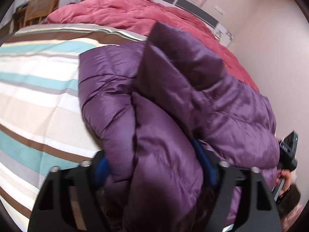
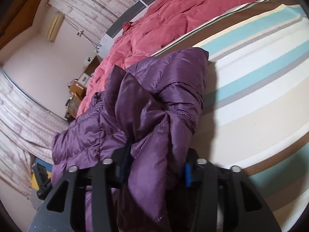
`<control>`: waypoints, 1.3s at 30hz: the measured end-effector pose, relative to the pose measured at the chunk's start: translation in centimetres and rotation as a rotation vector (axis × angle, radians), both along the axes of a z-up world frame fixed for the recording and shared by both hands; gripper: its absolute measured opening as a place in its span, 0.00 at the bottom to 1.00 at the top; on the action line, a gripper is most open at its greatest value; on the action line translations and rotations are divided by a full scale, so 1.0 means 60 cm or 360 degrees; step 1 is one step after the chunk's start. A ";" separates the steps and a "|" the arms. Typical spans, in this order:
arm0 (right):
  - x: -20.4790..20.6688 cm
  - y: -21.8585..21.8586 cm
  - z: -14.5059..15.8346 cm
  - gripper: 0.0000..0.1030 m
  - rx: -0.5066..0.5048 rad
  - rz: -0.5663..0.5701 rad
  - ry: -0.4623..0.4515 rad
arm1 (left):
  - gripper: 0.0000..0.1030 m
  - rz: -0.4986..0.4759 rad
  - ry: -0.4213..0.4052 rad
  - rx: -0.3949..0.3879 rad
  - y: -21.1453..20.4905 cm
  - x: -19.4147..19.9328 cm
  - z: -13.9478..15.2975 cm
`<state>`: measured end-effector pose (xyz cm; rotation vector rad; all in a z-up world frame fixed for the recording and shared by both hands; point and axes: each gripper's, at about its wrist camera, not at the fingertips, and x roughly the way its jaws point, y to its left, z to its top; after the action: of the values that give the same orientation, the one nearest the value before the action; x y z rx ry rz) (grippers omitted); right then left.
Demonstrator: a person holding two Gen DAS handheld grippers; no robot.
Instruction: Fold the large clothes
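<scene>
Both grips hold: left gripper (image 1: 154,166) and right gripper (image 2: 154,164) each clamp the purple jacket (image 1: 173,89) on the striped bedspread (image 1: 38,96); I'd keep my lift level.

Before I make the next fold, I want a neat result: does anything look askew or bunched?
Yes. The purple puffer jacket lies crumpled on the striped bedsheet, with no flat panel. Thick wads are bunched between the pads of the left gripper and right gripper. The pink comforter behind is rumpled too.
</scene>
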<state>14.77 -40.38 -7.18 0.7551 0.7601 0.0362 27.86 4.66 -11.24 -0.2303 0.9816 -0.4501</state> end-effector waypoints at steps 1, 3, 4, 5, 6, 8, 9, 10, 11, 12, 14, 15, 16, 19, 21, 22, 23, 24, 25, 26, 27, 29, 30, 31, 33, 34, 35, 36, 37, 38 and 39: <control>-0.001 0.002 0.001 0.32 0.0000 0.0003 -0.0010 | 0.52 -0.0019 0.0005 -0.0013 -0.002 0.000 0.001; -0.004 0.006 0.007 0.29 -0.0010 0.0007 -0.0023 | 0.42 -0.0037 0.0018 -0.0043 -0.001 -0.004 0.005; -0.006 0.007 0.009 0.28 -0.0011 0.0007 -0.0027 | 0.38 -0.0044 0.0017 -0.0047 -0.001 -0.006 0.007; -0.007 0.008 0.012 0.27 -0.0009 0.0008 -0.0028 | 0.36 -0.0051 0.0013 -0.0046 -0.001 -0.010 0.009; -0.009 0.008 0.013 0.26 -0.0007 0.0010 -0.0027 | 0.34 -0.0057 0.0008 -0.0042 -0.001 -0.016 0.011; -0.012 0.009 0.016 0.26 0.0003 0.0013 -0.0024 | 0.32 -0.0060 0.0011 -0.0052 0.001 -0.023 0.012; -0.016 0.009 0.018 0.25 0.0013 0.0013 -0.0023 | 0.31 -0.0062 0.0015 -0.0060 0.004 -0.031 0.012; -0.020 0.009 0.019 0.25 0.0024 0.0014 -0.0022 | 0.31 -0.0065 0.0017 -0.0061 0.005 -0.037 0.013; -0.024 0.008 0.020 0.25 0.0032 0.0017 -0.0022 | 0.31 -0.0073 0.0017 -0.0058 0.007 -0.048 0.015; -0.029 0.008 0.021 0.25 0.0038 0.0021 -0.0020 | 0.31 -0.0080 0.0018 -0.0056 0.007 -0.053 0.015; -0.045 0.010 0.024 0.25 0.0040 0.0033 -0.0017 | 0.31 -0.0091 0.0017 -0.0057 0.010 -0.064 0.016; -0.048 0.009 0.024 0.25 0.0043 0.0037 -0.0015 | 0.31 -0.0096 0.0017 -0.0063 0.012 -0.074 0.016; -0.060 0.010 0.025 0.25 0.0050 0.0042 -0.0014 | 0.31 -0.0100 0.0020 -0.0067 0.014 -0.084 0.015; -0.082 0.011 0.026 0.25 0.0062 0.0049 -0.0007 | 0.31 -0.0113 0.0017 -0.0067 0.019 -0.107 0.014; -0.105 0.014 0.026 0.25 0.0074 0.0049 -0.0007 | 0.31 -0.0116 0.0014 -0.0064 0.021 -0.119 0.015; -0.116 0.016 0.026 0.25 0.0081 0.0047 -0.0006 | 0.31 -0.0118 0.0014 -0.0065 0.023 -0.127 0.015; -0.126 0.016 0.026 0.25 0.0090 0.0044 -0.0007 | 0.31 -0.0120 0.0012 -0.0065 0.025 -0.135 0.015; -0.135 0.017 0.025 0.25 0.0097 0.0042 -0.0008 | 0.31 -0.0123 0.0011 -0.0065 0.026 -0.139 0.014; -0.141 0.018 0.025 0.25 0.0100 0.0042 -0.0009 | 0.31 -0.0125 0.0009 -0.0065 0.028 -0.145 0.014; -0.151 0.020 0.024 0.25 0.0101 0.0041 -0.0009 | 0.31 -0.0127 0.0007 -0.0066 0.030 -0.154 0.014; -0.157 0.022 0.024 0.25 0.0099 0.0041 -0.0009 | 0.31 -0.0127 0.0006 -0.0067 0.031 -0.160 0.013; -0.171 0.025 0.022 0.25 0.0095 0.0036 -0.0009 | 0.31 -0.0119 0.0006 -0.0070 0.034 -0.172 0.013; -0.171 0.025 0.021 0.25 0.0093 0.0034 -0.0008 | 0.32 -0.0117 0.0004 -0.0068 0.035 -0.172 0.012; -0.175 0.026 0.019 0.25 0.0085 0.0028 -0.0006 | 0.32 -0.0115 0.0001 -0.0062 0.036 -0.175 0.011; -0.177 0.027 0.017 0.25 0.0091 0.0012 -0.0008 | 0.34 -0.0106 -0.0007 -0.0051 0.036 -0.183 0.011; -0.176 0.027 0.018 0.25 0.0095 -0.0001 -0.0011 | 0.37 -0.0101 -0.0011 -0.0044 0.037 -0.187 0.011; -0.174 0.027 0.018 0.26 0.0090 -0.0009 -0.0010 | 0.40 -0.0094 -0.0015 -0.0033 0.037 -0.190 0.012; -0.174 0.027 0.020 0.31 0.0081 -0.0018 -0.0010 | 0.48 -0.0080 -0.0021 -0.0012 0.039 -0.194 0.014; -0.177 0.027 0.022 0.40 0.0069 -0.0027 -0.0010 | 0.54 -0.0066 -0.0030 0.0004 0.043 -0.196 0.018; -0.182 0.027 0.026 0.44 0.0049 -0.0039 -0.0007 | 0.57 -0.0055 -0.0038 0.0012 0.046 -0.200 0.021; -0.188 0.026 0.033 0.48 0.0026 -0.0046 -0.0016 | 0.62 -0.0040 -0.0058 0.0012 0.052 -0.205 0.030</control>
<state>3.51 -38.82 -5.23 0.7810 0.7401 0.0204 15.57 7.79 -9.45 -0.2025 0.9510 -0.4716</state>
